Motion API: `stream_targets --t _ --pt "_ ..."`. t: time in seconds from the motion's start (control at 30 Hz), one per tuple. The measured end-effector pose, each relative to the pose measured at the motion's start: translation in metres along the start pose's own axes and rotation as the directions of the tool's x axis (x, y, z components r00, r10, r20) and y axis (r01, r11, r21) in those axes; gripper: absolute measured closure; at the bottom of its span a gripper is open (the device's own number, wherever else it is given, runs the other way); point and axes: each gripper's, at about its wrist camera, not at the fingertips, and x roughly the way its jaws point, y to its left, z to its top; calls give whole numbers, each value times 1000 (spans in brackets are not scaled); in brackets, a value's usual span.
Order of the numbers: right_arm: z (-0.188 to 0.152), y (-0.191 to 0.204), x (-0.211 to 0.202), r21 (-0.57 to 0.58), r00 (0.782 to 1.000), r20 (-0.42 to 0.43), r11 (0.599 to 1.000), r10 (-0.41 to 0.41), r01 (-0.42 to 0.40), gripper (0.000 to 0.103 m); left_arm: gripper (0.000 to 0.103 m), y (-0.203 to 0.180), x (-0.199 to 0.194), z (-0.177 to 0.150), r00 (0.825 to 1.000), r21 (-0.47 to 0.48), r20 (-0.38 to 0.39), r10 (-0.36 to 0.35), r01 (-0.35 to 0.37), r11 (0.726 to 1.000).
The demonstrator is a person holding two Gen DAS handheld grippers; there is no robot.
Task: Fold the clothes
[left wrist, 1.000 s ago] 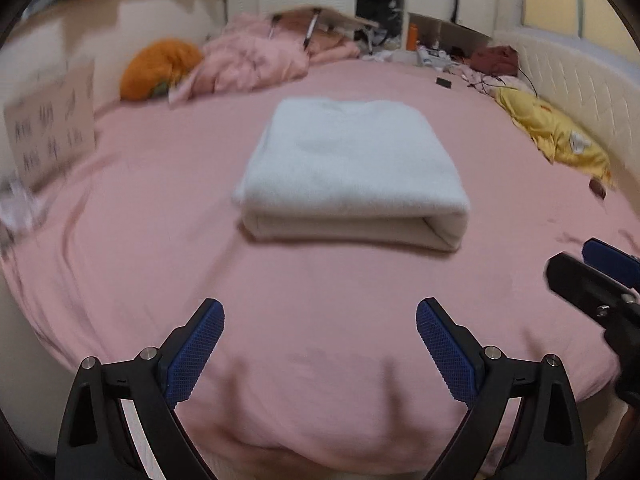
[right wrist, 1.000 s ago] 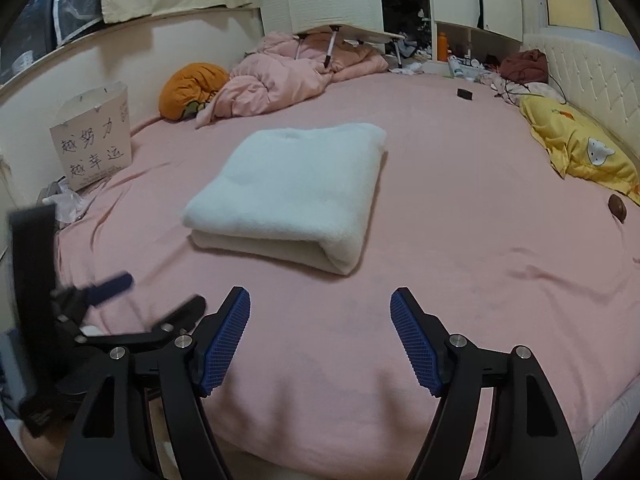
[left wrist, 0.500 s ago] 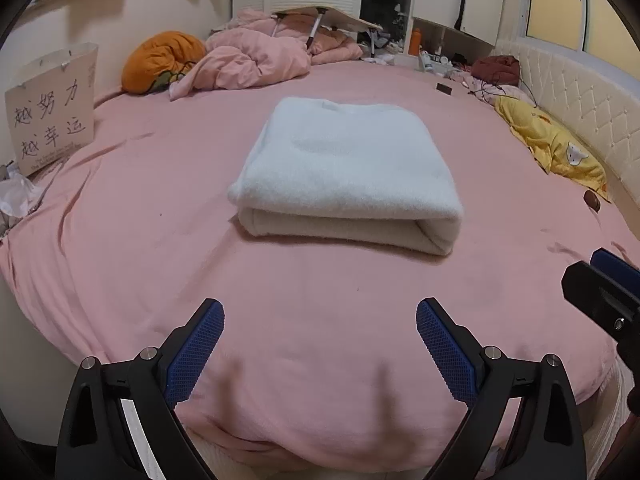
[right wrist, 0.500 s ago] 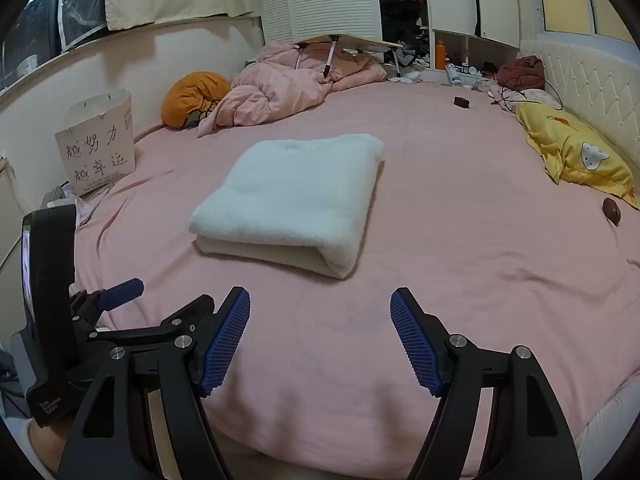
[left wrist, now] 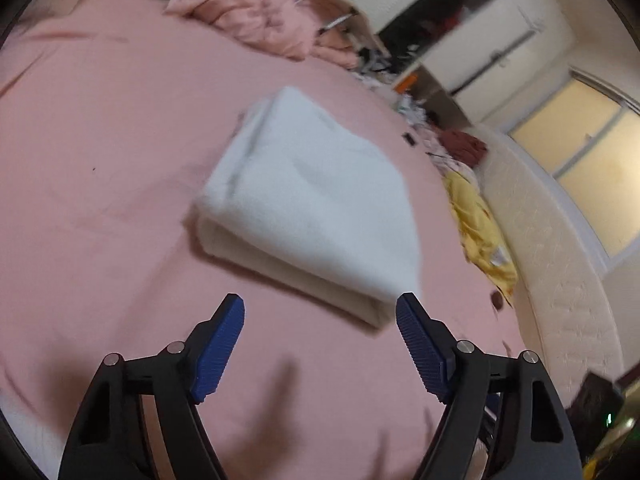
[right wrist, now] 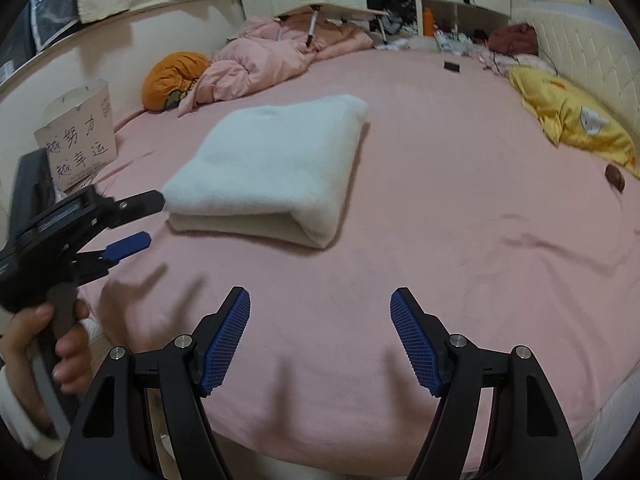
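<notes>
Nearest to the right wrist camera, the right claw (right wrist: 320,312) is hovering over the near edge of the bed (right wrist: 440,208), its two blue pads (right wrist: 226,344) standing well apart with only pink sheet showing between them. At the near left of that view, a hand (right wrist: 48,340) in a pale sleeve is gripping the handle of the left claw (right wrist: 140,224), which is reaching in toward the folded white garment (right wrist: 272,168). Its upper finger is lying just beside the garment's near left corner; whether it is touching cannot be told. Seen from its own blurred, tilted view, the left claw (left wrist: 320,316) is closing, though its pads are pressing on nothing and only pink sheet is lying between them; the folded white garment (left wrist: 316,200) is sitting just beyond the tips, with its near right corner close to the right-hand finger.

Further in, the garment is resting flat around the middle of the bed as a thick rectangular bundle, its rolled fold facing the near side. To the far left, a paper bag (right wrist: 78,136) with handwriting is standing against the wall, and beyond it an orange cushion (right wrist: 174,78) is lying beside a crumpled pink quilt (right wrist: 264,64). To the far right, a yellow pillow (right wrist: 572,116) is leaning by the padded headboard (right wrist: 580,40). Farthest off, a small folding table (right wrist: 340,10) is perching over the quilt.
</notes>
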Motion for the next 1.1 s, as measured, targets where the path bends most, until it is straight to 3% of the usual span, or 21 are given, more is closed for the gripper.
stream_targets --t 0.13,0.33,0.4,0.47,0.53,0.63,0.73,0.8,0.9,0.93,0.97,1.0,1.03,1.1 --pt "-2 2 9 -8 1000 -26 1000 -8 8 30 25 19 26 10 998 -123 4 -58 58 991" --pt "-6 8 24 -36 997 -82 999 -11 8 30 46 31 54 33 995 -227 64 -79 91 970" --pt "-6 8 29 -44 996 -89 999 -14 10 30 66 28 58 39 993 -225 84 -81 98 970" --pt "-3 9 38 -68 995 -87 997 -45 39 30 81 25 68 43 998 -206 46 -50 58 977" --pt "4 8 51 -100 992 -71 990 -106 99 30 83 24 69 44 998 -220 30 -54 59 974" --pt "20 3 63 -91 992 -28 989 -123 120 30 84 16 49 47 991 -196 92 -99 116 974" --pt "36 6 82 -121 991 -7 984 -130 128 30 86 27 62 51 997 -213 37 -69 75 974" --pt "47 13 97 -171 986 -3 972 -165 162 30 86 32 55 51 988 -249 76 -131 146 957" --pt "62 15 98 -153 990 60 978 -131 138 30 86 36 60 49 996 -187 58 -67 77 979" --pt "65 16 101 -155 991 66 980 -114 123 36 86 44 64 47 996 -220 46 -78 86 972" --pt "65 18 107 -167 994 45 981 -96 102 73 86 52 64 46 993 -259 53 -106 116 959" --pt "65 18 111 -161 997 7 984 -72 72 80 86 55 61 45 989 -277 72 -127 142 950" --pt "64 18 108 -144 997 13 987 -71 72 81 86 56 57 45 987 -276 88 -136 155 948" --pt "58 20 105 -155 996 43 984 -78 84 81 86 51 57 47 992 -217 78 -101 116 969"
